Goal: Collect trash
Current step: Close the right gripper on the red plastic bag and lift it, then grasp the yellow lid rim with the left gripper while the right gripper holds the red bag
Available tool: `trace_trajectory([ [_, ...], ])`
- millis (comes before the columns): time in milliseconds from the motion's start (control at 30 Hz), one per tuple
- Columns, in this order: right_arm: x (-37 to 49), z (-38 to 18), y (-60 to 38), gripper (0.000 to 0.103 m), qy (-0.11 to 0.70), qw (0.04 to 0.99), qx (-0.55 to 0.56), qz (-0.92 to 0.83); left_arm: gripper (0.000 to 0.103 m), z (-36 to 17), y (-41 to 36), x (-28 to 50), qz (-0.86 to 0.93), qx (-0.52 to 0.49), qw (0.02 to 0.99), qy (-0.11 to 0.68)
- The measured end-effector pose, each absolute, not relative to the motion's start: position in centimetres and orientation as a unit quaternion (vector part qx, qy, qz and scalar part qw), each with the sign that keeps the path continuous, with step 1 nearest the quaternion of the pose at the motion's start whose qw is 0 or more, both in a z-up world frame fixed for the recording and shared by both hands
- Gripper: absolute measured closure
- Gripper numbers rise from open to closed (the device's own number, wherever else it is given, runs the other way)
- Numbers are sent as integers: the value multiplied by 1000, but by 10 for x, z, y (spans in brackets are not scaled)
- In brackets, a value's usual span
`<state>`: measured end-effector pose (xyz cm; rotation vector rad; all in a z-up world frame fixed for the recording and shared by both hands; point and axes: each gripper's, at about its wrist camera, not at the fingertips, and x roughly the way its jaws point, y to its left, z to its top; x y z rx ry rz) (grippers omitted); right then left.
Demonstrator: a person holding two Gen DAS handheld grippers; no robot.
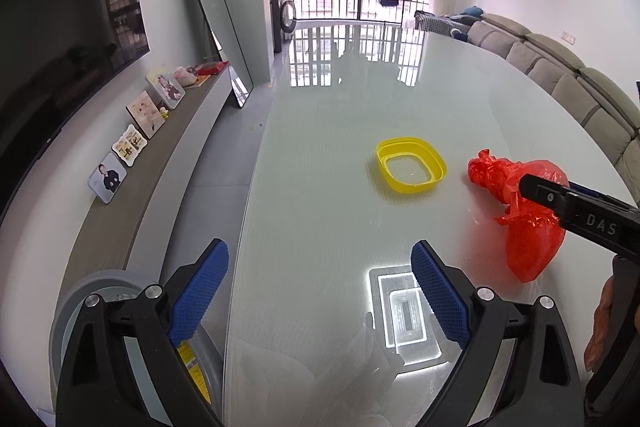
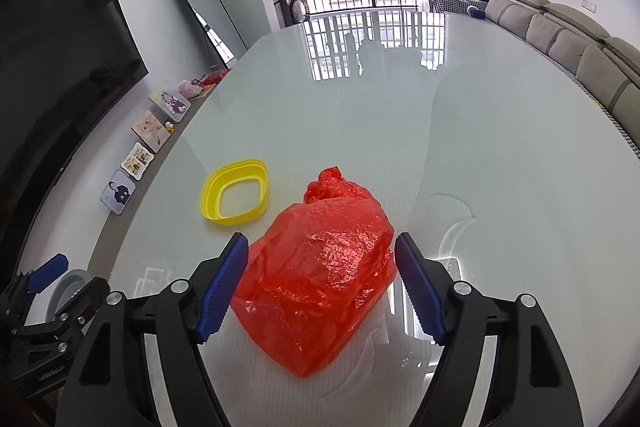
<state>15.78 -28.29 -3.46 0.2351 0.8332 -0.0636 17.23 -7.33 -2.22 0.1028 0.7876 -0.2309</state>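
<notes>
On the glass table (image 2: 500,147) my red bag (image 2: 320,267) sits tied and full — collecting looks done. My right gripper (image 2: 320,287) straddles it, jaws wide, pads clear; carrying it off remains. The yellow ring (image 2: 234,197) lies beside it, and my left gripper (image 1: 320,291) is spread empty.

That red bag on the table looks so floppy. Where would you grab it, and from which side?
Probably by the knotted neck at the far end of the red bag: it is the narrow, bunched part, so the pads can close fully on it. Come from above and behind it, tilted down. The right tool is open astride the bag's bulging body, which looks too wide and soft for a firm pinch.
</notes>
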Motion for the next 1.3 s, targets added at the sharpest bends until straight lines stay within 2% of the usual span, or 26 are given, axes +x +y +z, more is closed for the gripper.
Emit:
trace_trajectory([
  [167, 165, -52, -290, 31, 418, 899, 128, -32, 12, -25, -81, 177, -117, 52, 914, 386],
  [233, 166, -55, -292, 36, 418, 899, 127, -32, 12, -28, -85, 181, -118, 51, 912, 390],
  [300, 167, -57, -291, 53, 420, 899, 122, -29, 12, -30, -89, 183, -116, 51, 910, 394],
  [400, 168, -59, -295, 67, 425, 896, 129, -9, 12, -31, -97, 187, -117, 51, 908, 400],
  [500, 166, -57, -299, 76, 422, 896, 139, 2, 12, -31, -106, 191, -122, 52, 906, 402],
  [600, 161, -51, -304, 81, 412, 901, 139, -3, 12, -31, -116, 196, -123, 53, 905, 404],
  [900, 142, -36, -337, 83, 377, 910, 169, -33, 10, -36, -155, 211, -125, 76, 905, 400],
  [1300, 136, -43, -380, 83, 374, 899, 218, -67, 10, -63, -198, 254, -121, 95, 889, 431],
])
